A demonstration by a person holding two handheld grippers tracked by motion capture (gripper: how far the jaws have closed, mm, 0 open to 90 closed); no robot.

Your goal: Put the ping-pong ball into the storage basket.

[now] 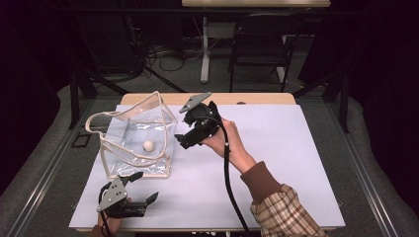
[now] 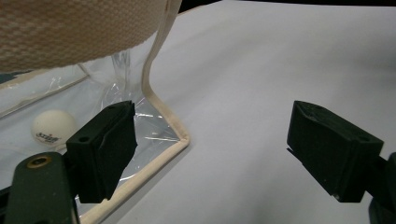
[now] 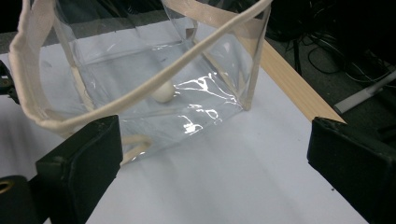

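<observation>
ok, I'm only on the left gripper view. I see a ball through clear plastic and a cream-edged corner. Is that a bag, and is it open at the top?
Observer: Yes, a clear bag with cream trim, standing on the white table, its mouth open upward in the high view.
Operator: Is the ball inside it or behind it?
Observer: Inside. The white ball lies on the bag's floor.
Operator: Where's the right gripper?
Observer: The right gripper is beside the bag's right wall, jaws wide apart with nothing between them.
Operator: Any handle?
Observer: A cream strap loops out at the bag's upper left.
</observation>
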